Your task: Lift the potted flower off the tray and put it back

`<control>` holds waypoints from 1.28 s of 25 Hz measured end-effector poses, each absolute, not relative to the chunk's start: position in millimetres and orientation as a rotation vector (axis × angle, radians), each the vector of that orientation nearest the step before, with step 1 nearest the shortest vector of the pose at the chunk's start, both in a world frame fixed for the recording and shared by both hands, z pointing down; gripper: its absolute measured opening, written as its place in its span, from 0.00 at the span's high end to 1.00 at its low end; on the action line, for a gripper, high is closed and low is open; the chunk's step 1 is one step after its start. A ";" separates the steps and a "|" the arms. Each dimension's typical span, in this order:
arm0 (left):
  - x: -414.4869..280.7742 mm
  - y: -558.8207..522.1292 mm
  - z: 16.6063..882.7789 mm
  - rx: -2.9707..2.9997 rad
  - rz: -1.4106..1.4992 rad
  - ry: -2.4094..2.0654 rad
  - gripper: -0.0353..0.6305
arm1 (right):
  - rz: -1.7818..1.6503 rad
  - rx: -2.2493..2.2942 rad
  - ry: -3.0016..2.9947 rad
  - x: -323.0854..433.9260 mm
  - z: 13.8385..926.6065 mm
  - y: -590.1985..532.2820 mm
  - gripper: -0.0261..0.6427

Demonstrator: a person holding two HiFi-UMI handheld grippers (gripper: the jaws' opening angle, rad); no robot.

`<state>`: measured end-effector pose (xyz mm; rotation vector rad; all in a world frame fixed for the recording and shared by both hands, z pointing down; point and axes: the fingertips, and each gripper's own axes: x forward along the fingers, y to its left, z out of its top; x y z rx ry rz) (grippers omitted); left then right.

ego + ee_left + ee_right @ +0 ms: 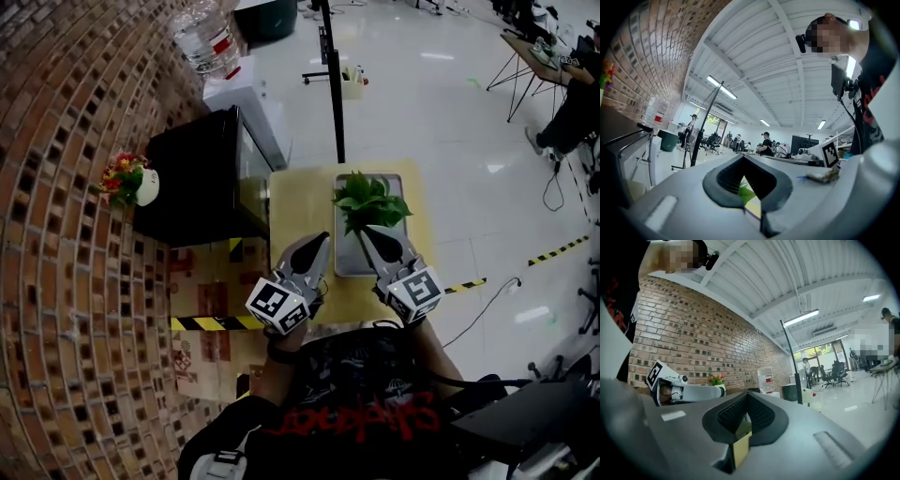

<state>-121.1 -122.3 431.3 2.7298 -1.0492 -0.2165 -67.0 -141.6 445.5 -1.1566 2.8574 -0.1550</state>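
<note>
My right gripper point(364, 230) has its fingers point(761, 416) pressed fully together, and in the right gripper view I see nothing caught between them, only a sliver of the yellow surface point(291, 202) through the hollow of the pads. In the head view its tip sits at the near edge of the leaves of the potted plant point(370, 202), and I cannot tell whether it touches them. The plant spreads its green leaves over the far end of the metal tray point(349, 262), which lies on the yellow surface. The pot itself is hidden under the foliage, so I cannot say whether it rests on the tray. My left gripper point(324, 236) hangs just beside the tray's near left side, fingers closed to a point and holding nothing; through the hollow between its pads the left gripper view shows a green leaf and a strip of yellow. Both grippers point away from me, side by side. To the left of the surface stands a black cabinet point(197, 178) with a small pot of red flowers point(127, 180) on top, against the brick wall point(66, 281) — and a large water bottle point(211, 37) stands beyond it.
</note>
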 end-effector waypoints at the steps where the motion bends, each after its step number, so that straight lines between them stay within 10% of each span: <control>1: -121.7 -122.6 432.1 2.730 -0.223 -1.044 0.95 | -0.161 -1.150 2.866 -70.6 444.5 -140.7 0.96; 32: -115.1 -112.8 425.5 2.763 -0.139 -1.010 0.95 | -0.126 -1.402 2.962 -61.7 442.5 -137.8 0.96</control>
